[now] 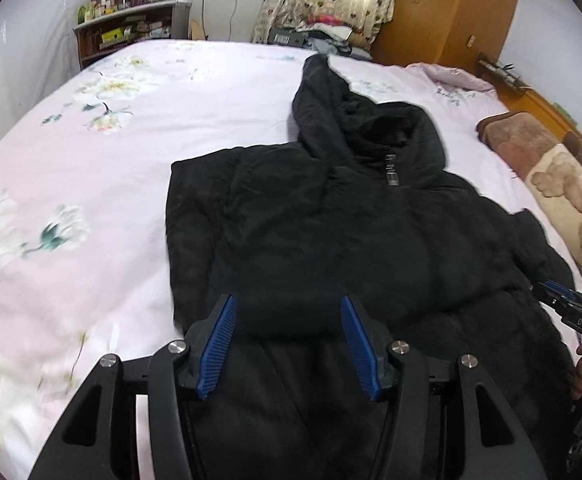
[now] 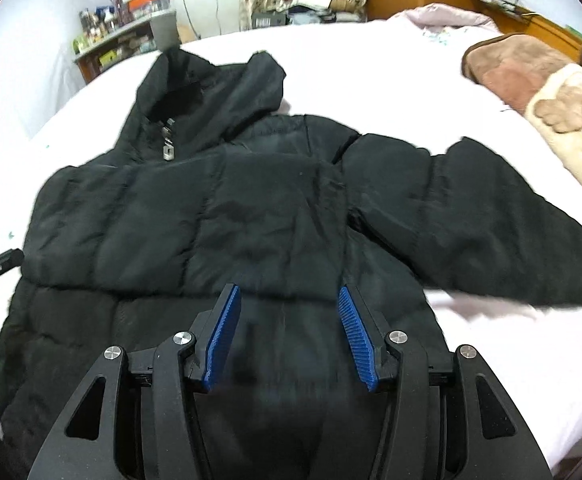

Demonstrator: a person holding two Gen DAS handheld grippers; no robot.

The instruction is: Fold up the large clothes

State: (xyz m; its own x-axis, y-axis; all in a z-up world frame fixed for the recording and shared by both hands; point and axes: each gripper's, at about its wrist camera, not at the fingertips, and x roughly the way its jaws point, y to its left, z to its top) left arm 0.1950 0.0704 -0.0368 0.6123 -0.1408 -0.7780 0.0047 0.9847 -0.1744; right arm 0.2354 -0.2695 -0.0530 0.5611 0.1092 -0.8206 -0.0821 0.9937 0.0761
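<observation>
A black hooded puffer jacket (image 1: 331,232) lies front up on the bed, hood toward the far side. In the left wrist view its left sleeve is folded across the chest. In the right wrist view the jacket (image 2: 219,216) has its right sleeve (image 2: 483,220) spread out to the right. My left gripper (image 1: 289,304) is open and empty, just above the folded sleeve's cuff. My right gripper (image 2: 289,294) is open and empty above the jacket's lower body. The right gripper also shows at the right edge of the left wrist view (image 1: 571,308).
The bed sheet (image 1: 91,160) is pale pink with flowers. A brown and cream bear blanket (image 1: 551,176) lies at the bed's right side. A cluttered shelf (image 1: 131,28), curtains and a wooden wardrobe (image 1: 451,8) stand beyond the bed.
</observation>
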